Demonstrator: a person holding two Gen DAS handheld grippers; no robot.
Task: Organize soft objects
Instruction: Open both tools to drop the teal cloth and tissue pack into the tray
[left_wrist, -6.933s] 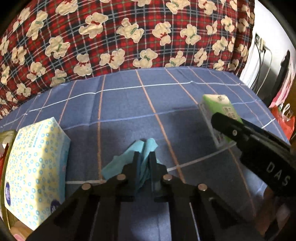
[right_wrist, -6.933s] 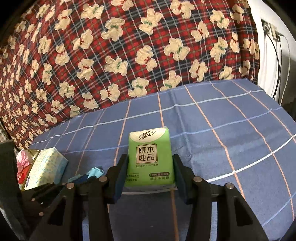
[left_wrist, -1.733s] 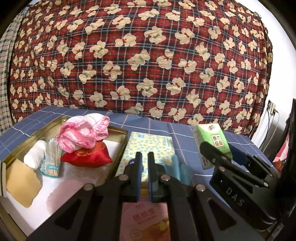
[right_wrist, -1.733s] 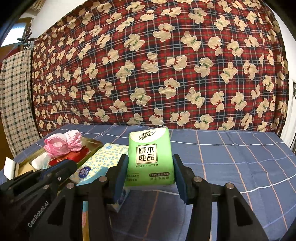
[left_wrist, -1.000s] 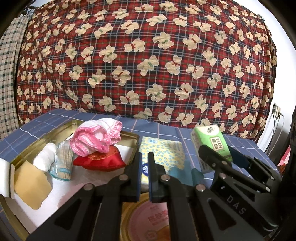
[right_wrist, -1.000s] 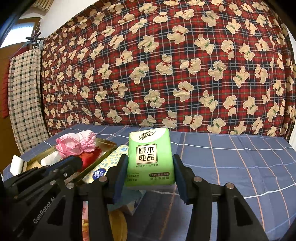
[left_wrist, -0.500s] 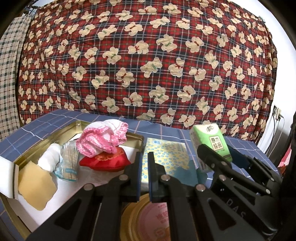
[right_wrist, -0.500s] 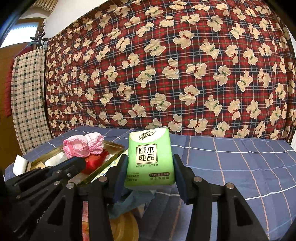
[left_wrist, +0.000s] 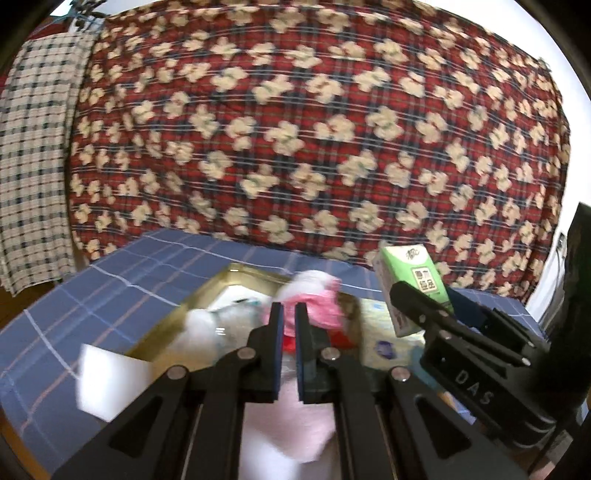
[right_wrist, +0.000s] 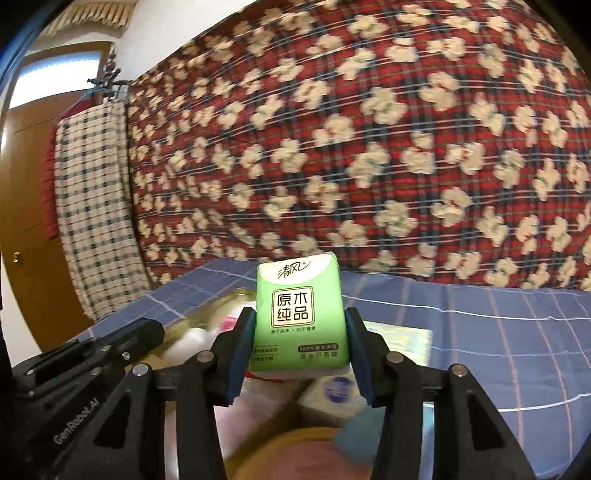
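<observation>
Now the right gripper (right_wrist: 301, 354) clasps the green tissue pack (right_wrist: 299, 314) upright between its pads, exactly as it did half a second ago, but the view behind it has slid: more of the checked cloth (right_wrist: 92, 206) and the brown door (right_wrist: 22, 229) show at the left. From the left wrist camera the left gripper (left_wrist: 289, 347) has its jaws pressed together with nothing visibly between them; the teal cloth that hung beside them earlier is no longer seen. The gold tray (left_wrist: 236, 275) on the blue checked tablecloth (left_wrist: 122, 280) now lies straight ahead of the left gripper and blurred, with the pink knitted thing (left_wrist: 317, 299) at its far side. The green pack (left_wrist: 412, 284) appears at the right there, held well above the tablecloth.
</observation>
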